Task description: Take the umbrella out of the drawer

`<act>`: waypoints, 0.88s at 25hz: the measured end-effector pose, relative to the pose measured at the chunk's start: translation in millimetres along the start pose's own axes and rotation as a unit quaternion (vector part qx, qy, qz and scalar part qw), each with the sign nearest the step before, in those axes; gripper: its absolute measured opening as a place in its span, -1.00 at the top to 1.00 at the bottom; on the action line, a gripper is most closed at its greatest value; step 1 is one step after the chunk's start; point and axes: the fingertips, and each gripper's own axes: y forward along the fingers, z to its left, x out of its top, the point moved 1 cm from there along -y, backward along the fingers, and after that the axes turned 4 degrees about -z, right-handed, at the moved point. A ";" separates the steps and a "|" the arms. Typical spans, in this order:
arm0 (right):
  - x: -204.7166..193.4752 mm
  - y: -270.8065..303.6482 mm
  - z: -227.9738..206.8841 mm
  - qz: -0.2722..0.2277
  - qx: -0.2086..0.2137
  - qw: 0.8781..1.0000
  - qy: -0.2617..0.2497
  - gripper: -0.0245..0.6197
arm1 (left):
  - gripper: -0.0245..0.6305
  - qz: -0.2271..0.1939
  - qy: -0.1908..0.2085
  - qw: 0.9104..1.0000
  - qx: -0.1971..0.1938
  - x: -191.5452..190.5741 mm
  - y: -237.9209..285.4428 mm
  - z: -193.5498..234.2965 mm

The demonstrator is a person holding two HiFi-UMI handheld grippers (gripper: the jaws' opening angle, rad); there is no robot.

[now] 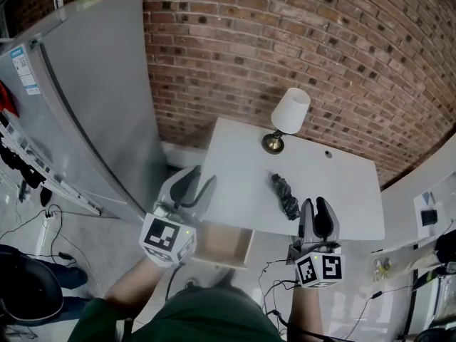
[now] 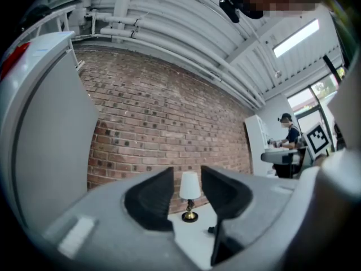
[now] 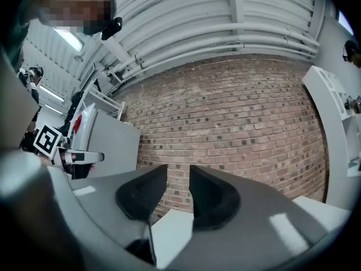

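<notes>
White table [image 1: 242,184] by brick wall [image 1: 285,41]: lamp [image 1: 288,114], probably umbrella [image 1: 285,196]; drawer [image 1: 222,246] open; left gripper [image 1: 201,184], right gripper [image 1: 315,206]: parted, empty.

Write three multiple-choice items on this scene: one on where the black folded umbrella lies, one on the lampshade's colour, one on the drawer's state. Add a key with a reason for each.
1. Where does the black folded umbrella lie?
A. inside the wooden drawer
B. on top of the white table
C. on the floor

2. What colour is the shade of the small lamp with a brass foot?
A. white
B. red
C. green

3. In what state is the wooden drawer under the table's front edge?
A. pulled open
B. shut flush
C. lifted out and set on the table

Key:
1 B: the umbrella lies on the table top, nearer the front edge than the lamp.
2 A: the shade is white in both the head view and the left gripper view.
3 A: the drawer's wooden inside shows below the table's front edge.
</notes>
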 end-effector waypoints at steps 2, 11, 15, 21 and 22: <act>2.9 0.1 -1.9 -0.007 -0.001 1.000 -0.011 0.54 | 0.47 -0.001 0.001 1.000 0.001 0.4 1.8 -0.6; 5.5 5.0 -6.1 -0.014 0.003 1.000 -0.024 0.54 | 0.52 -0.015 0.002 1.000 -0.007 6.1 8.4 -5.9; 4.2 7.2 -8.8 -0.011 0.003 1.000 -0.023 0.53 | 0.53 -0.011 -0.005 1.000 -0.003 2.0 11.2 -4.9; 2.1 9.2 -11.6 -0.009 0.005 1.000 -0.020 0.54 | 0.53 -0.007 0.003 1.000 -0.006 -1.6 13.5 -5.5; 1.6 9.6 -10.7 -0.009 0.006 1.000 -0.021 0.54 | 0.53 -0.008 0.001 1.000 -0.005 -1.7 13.5 -5.0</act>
